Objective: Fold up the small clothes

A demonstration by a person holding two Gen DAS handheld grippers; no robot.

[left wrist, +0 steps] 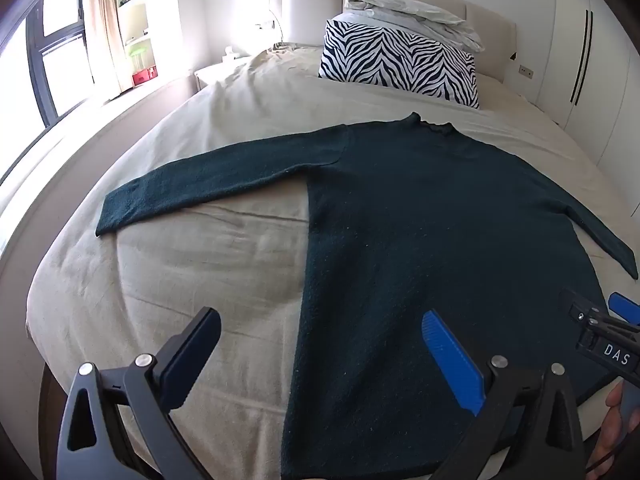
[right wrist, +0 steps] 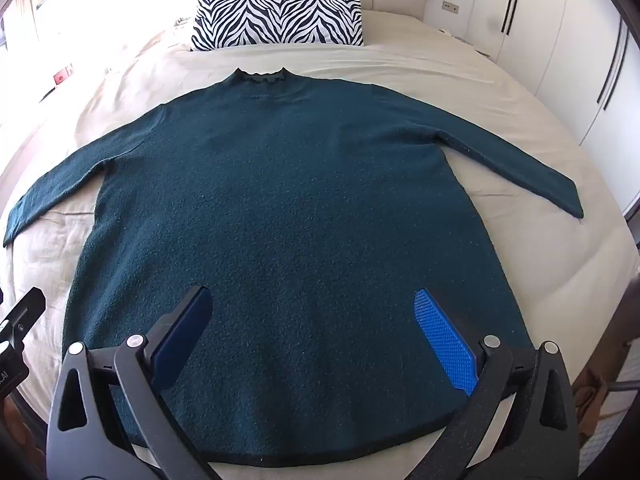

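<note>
A dark teal long-sleeved sweater (left wrist: 420, 220) lies flat on the beige bed (left wrist: 200, 264), collar towards the headboard, both sleeves spread out. It fills the right wrist view (right wrist: 288, 200). My left gripper (left wrist: 320, 320) is open and empty above the sweater's lower left edge. My right gripper (right wrist: 312, 300) is open and empty above the middle of the hem. The right gripper also shows at the right edge of the left wrist view (left wrist: 608, 328).
A zebra-print pillow (left wrist: 400, 64) and a folded white duvet (left wrist: 412, 12) lie at the head of the bed. White wardrobes (right wrist: 560, 40) stand to the right. A window with a curtain (left wrist: 60, 48) is to the left.
</note>
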